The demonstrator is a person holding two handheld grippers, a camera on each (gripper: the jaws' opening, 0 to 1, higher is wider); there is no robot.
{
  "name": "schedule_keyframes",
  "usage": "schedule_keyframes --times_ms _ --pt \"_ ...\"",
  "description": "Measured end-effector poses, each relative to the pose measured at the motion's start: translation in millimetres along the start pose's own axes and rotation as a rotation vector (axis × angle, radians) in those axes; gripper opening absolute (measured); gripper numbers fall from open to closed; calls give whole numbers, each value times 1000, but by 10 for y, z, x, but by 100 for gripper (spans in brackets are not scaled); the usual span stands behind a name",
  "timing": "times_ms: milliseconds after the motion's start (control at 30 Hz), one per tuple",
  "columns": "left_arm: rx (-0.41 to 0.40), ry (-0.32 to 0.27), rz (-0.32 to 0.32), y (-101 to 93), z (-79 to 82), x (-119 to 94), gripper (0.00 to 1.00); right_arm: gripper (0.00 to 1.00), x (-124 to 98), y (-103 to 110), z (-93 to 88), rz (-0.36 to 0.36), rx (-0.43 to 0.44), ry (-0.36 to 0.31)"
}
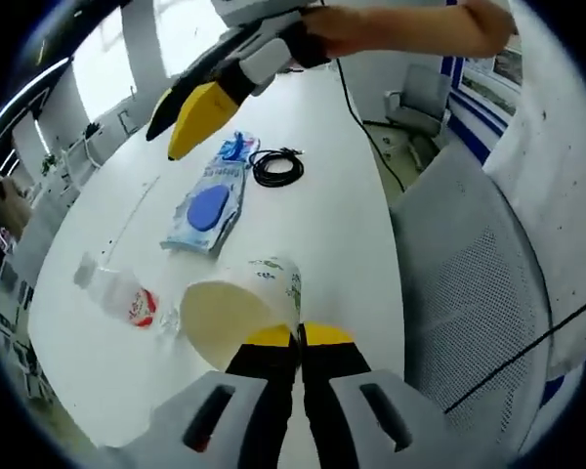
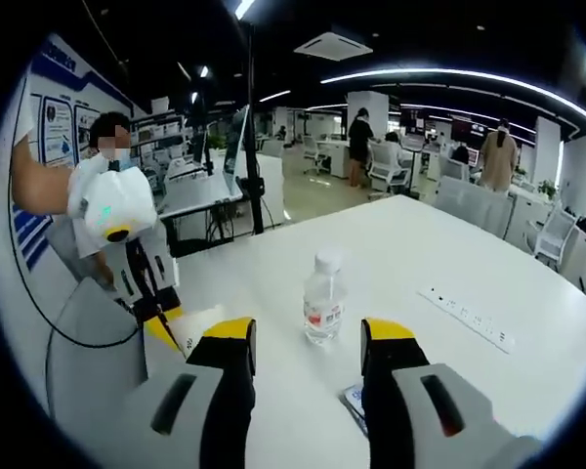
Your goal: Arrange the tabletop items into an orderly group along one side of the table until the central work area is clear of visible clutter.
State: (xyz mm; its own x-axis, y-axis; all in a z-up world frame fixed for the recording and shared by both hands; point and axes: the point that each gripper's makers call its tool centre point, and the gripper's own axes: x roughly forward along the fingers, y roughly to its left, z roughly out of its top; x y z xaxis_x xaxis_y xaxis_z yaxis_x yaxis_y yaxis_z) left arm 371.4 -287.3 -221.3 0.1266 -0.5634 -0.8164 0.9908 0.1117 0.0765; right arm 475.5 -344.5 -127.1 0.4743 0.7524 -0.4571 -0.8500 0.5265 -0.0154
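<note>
My left gripper (image 1: 300, 337) is shut on the rim of a paper cup (image 1: 236, 311), which tilts with its cream inside facing the camera, near the table's edge. A clear water bottle (image 1: 119, 293) with a red label stands left of the cup. A blue wipes packet (image 1: 210, 200) lies further out on the table, with a coiled black cable (image 1: 276, 166) beside it. My right gripper (image 1: 181, 122) hangs above the packet. In the right gripper view my right gripper (image 2: 308, 342) is open, the bottle (image 2: 324, 298) stands upright just beyond its jaws, and my left gripper (image 2: 161, 327) is low at the left.
The white table (image 1: 313, 244) is long and oval. A grey mesh chair (image 1: 469, 274) stands against its right edge. A flush socket strip (image 2: 469, 318) lies in the tabletop to the right of the bottle. People stand among desks across the office behind.
</note>
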Motion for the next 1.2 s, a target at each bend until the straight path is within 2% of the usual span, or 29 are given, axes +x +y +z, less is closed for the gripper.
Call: schedule_keyframes --times_ms 133,233,300,400,600,733,833,933,1033,1167,1200 --pt "24 29 4 -84 105 57 0 42 -58 68 -13 9 -23 16" --pt "63 73 22 -92 139 59 0 42 -106 123 -31 23 -49 41" --pt "83 123 50 -77 150 66 0 41 -128 154 -33 34 -58 57" --pt "119 158 62 -104 227 86 0 39 -162 223 -35 63 -96 94" --pt "246 290 71 -190 263 155 0 36 -181 385 -45 110 -141 144" --pt "302 343 89 -236 338 191 0 34 -188 486 -132 145 -174 198" --pt "347 399 97 -262 369 208 0 29 -193 558 -186 164 -175 235" --pt "346 410 98 -295 421 223 0 25 -192 626 -233 189 -181 260" --pt "386 491 126 -274 410 194 0 22 -187 714 -340 225 -186 310" --pt "385 524 118 -328 422 210 0 19 -175 737 -448 232 -194 355" --pt "404 554 116 -339 403 192 0 17 -177 728 -468 226 -195 365"
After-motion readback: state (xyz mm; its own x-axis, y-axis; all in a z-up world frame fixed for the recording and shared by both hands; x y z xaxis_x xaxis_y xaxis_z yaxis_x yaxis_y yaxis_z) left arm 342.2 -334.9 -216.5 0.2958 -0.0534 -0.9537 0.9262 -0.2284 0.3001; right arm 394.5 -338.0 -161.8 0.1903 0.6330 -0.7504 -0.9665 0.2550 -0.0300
